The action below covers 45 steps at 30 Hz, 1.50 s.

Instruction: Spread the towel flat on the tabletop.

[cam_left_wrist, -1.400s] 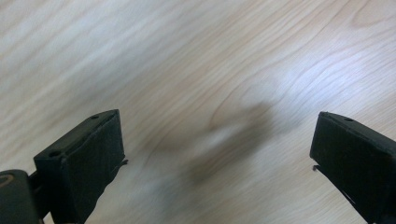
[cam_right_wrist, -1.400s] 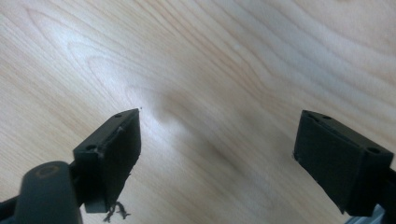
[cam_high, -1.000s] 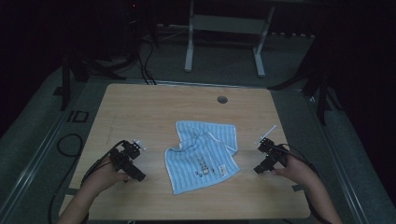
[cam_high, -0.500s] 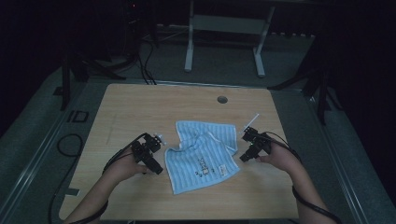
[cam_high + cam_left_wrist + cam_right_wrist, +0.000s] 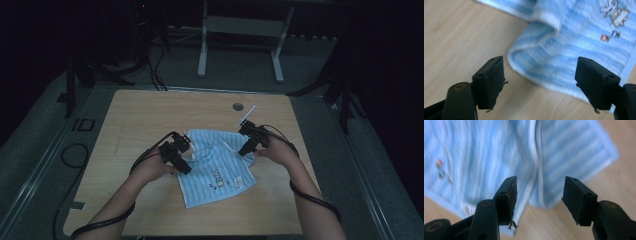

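Note:
A light blue striped cloth [image 5: 216, 167] with a small print lies crumpled on the wooden table [image 5: 145, 112]. My left gripper [image 5: 184, 166] hovers at its left edge. In the left gripper view the gripper [image 5: 540, 61] is open, and a folded hem of the cloth [image 5: 564, 37] lies below and between the jaws, untouched by the pads. My right gripper [image 5: 245, 149] is over the cloth's upper right part. It [image 5: 540, 179] is also open above a white-edged seam of the cloth [image 5: 486, 157]. Both pairs of jaws have just been closing, with nothing pinched.
A round cable hole [image 5: 238, 106] sits near the table's far edge, with a thin white strip [image 5: 249, 113] beside it. A white metal frame [image 5: 240, 25] stands on the floor behind the table. Cables [image 5: 75, 150] lie on the floor at the left.
Both hands have moved inward from the table's sides to the cloth's left and right edges. The jaws of both grippers stand narrower than before.

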Each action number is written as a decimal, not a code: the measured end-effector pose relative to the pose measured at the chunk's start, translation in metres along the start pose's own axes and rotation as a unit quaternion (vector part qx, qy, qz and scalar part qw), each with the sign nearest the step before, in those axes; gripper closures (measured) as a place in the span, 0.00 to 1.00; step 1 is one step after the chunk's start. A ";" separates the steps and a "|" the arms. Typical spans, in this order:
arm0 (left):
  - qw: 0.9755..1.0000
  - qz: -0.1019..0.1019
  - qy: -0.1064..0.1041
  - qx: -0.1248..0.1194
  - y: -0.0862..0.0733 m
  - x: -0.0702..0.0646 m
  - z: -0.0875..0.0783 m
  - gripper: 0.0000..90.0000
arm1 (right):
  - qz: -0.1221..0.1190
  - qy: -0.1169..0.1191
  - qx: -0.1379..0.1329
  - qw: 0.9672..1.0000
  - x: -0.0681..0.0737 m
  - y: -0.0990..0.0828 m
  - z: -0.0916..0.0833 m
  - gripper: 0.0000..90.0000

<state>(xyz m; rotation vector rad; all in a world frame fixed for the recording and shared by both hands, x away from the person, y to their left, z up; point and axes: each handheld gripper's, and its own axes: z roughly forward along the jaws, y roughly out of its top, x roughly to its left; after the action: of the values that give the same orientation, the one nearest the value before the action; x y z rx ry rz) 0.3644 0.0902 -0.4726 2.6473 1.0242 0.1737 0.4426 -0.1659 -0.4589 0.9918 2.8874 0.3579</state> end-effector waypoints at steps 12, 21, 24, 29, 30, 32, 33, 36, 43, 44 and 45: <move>1.000 -0.002 0.009 -0.019 0.028 -0.001 0.014 0.44 | 0.020 0.014 -0.010 1.000 0.004 0.042 0.030 0.57; 0.999 -0.004 -0.023 -0.033 0.035 -0.001 0.020 0.74 | 0.014 0.039 0.013 0.999 0.009 0.052 0.052 0.84; 0.999 0.001 -0.019 -0.043 0.033 -0.002 0.018 0.93 | -0.008 0.013 0.009 1.000 0.014 0.050 0.047 0.96; 0.999 0.010 0.002 -0.048 0.027 -0.005 0.009 0.96 | -0.015 -0.017 -0.024 0.999 0.016 0.037 0.020 0.97; 0.999 0.008 0.001 -0.049 0.026 -0.005 0.007 0.96 | -0.015 -0.017 -0.024 0.999 0.016 0.037 0.020 0.97; 0.999 0.007 0.003 -0.051 0.022 -0.004 0.002 0.96 | -0.018 -0.027 -0.042 0.999 0.017 0.028 0.008 0.97; 0.999 0.006 0.000 -0.048 0.020 -0.004 0.001 0.96 | -0.017 -0.028 -0.050 0.998 0.018 0.021 0.001 0.97; 0.999 0.007 0.006 -0.043 0.014 -0.004 -0.001 0.96 | -0.019 -0.027 -0.064 0.997 0.021 0.001 -0.014 0.97; 0.999 -0.001 0.012 -0.040 0.002 -0.002 -0.001 0.96 | -0.014 -0.029 -0.083 0.996 0.032 -0.060 -0.028 0.97; 0.999 -0.002 0.010 -0.038 0.002 -0.002 0.000 0.96 | -0.012 -0.031 -0.085 0.996 0.033 -0.068 -0.029 0.96; 0.999 -0.002 0.010 -0.040 0.001 -0.002 0.001 0.96 | -0.008 -0.033 -0.088 0.996 0.035 -0.077 -0.030 0.96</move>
<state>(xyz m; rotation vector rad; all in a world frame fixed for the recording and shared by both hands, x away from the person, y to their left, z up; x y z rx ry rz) 0.3637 0.0881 -0.4728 2.5765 1.0084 0.2364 0.3653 -0.2094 -0.4475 0.9330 2.7459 0.5571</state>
